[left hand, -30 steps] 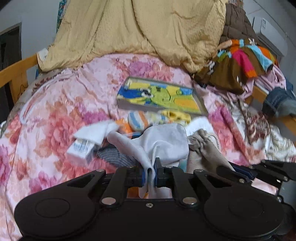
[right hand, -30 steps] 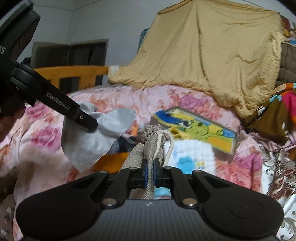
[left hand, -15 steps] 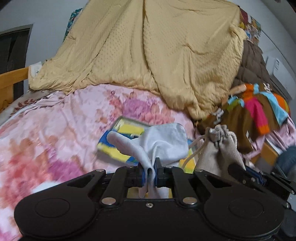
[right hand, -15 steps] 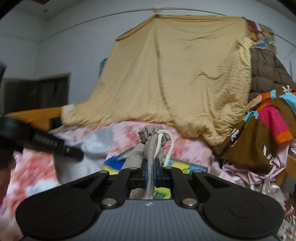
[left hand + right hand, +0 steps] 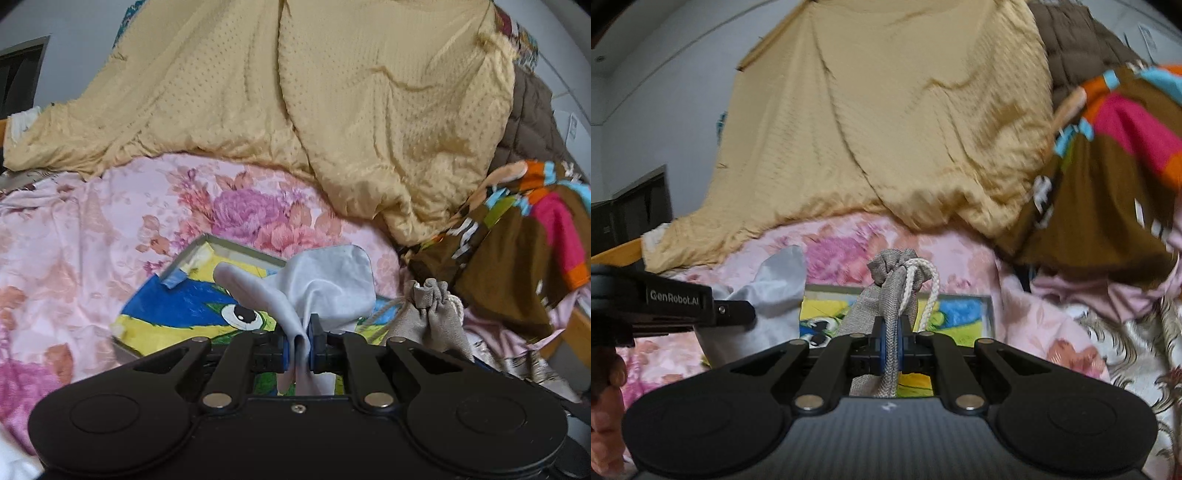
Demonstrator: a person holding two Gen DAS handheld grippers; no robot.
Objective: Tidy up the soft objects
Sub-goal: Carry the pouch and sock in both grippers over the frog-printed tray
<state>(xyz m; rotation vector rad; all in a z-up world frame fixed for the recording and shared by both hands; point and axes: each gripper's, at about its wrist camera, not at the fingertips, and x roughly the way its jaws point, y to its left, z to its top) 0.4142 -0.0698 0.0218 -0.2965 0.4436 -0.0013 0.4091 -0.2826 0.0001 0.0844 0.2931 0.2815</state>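
Cloth (image 5: pixel 325 291), pale grey and soft, is standing up out of the left gripper (image 5: pixel 298 349), whose jaws are pressing shut on a bunched fold of it. Its loose upper part is fanning upward and to the right, while a narrow flap is reaching up and left; its long axis is running roughly upright, away from the fingers. The right wrist view is showing this same cloth (image 5: pixel 772 291) hanging from the left gripper (image 5: pixel 738 312), whose side is carrying the white lettering "GenRobot.AI".

The right gripper (image 5: pixel 891 343) is clamping shut on a grey woven drawstring pouch (image 5: pixel 886 295). The pouch is pointing upward with its gathered neck at the top, and its white cord (image 5: pixel 923 291) is looping down along its right side. In the left wrist view the pouch (image 5: pixel 428 317) is sitting just to the right of the cloth.

Both items are hovering over a picture board (image 5: pixel 177 306) with a blue, yellow and green cartoon, which is lying on the pink floral bedspread (image 5: pixel 92 240). No writing is readable on the board. A tan blanket (image 5: pixel 295 92) is draping behind it.
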